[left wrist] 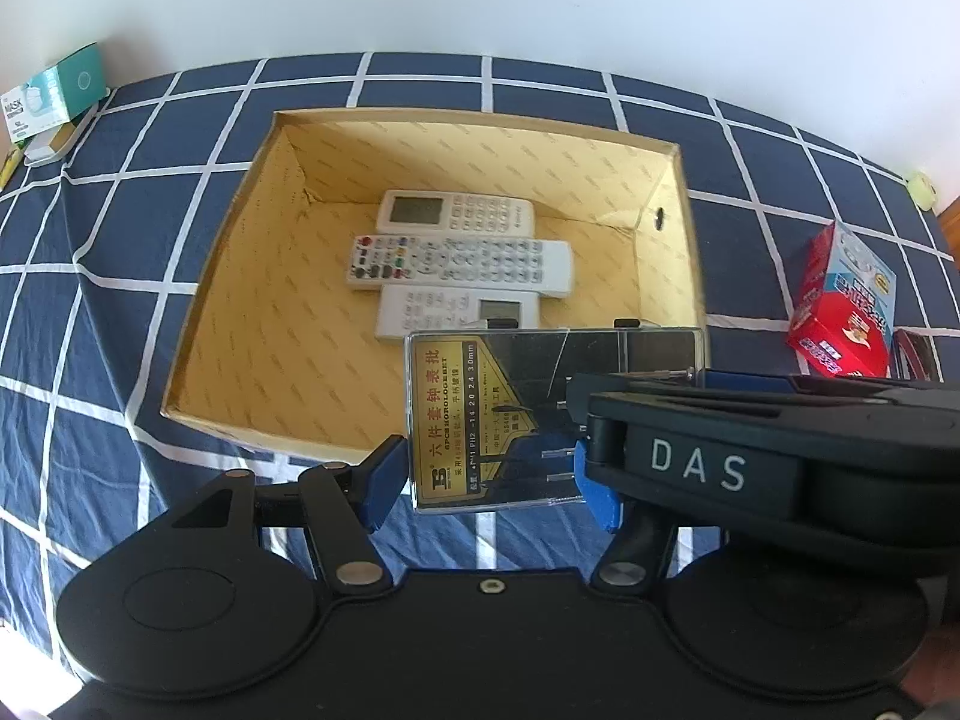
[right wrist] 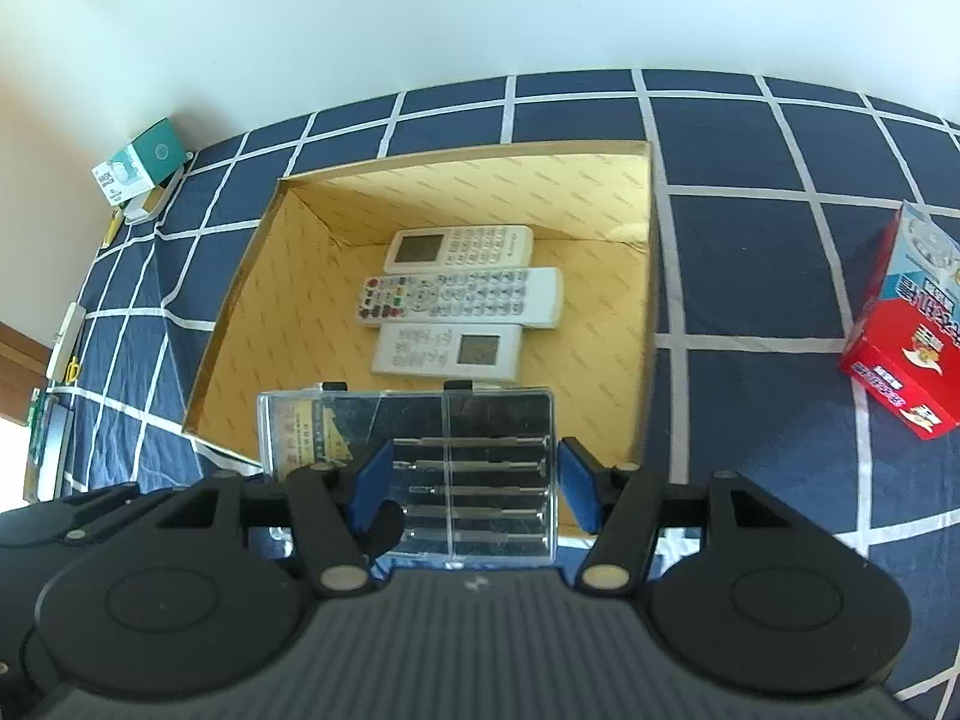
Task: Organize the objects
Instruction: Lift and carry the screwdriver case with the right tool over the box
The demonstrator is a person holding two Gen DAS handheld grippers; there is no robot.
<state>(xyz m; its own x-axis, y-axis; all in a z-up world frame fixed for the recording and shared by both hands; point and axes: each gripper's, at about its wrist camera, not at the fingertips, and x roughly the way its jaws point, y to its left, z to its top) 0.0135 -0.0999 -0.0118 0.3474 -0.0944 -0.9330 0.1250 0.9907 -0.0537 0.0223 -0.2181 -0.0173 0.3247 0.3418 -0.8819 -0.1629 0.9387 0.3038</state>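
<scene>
You hold the clear screwdriver case (right wrist: 414, 474) over the near edge of the open cardboard box (left wrist: 336, 138), with both grippers clamped on it: the left gripper (left wrist: 492, 474) on its labelled end, the right gripper (right wrist: 474, 489) on the end showing the screwdrivers. Inside the box, three remote controls (left wrist: 459, 261) lie side by side. The box rests on a blue checked bedsheet (right wrist: 750, 138), with a red carton (left wrist: 840, 312) well apart at right.
</scene>
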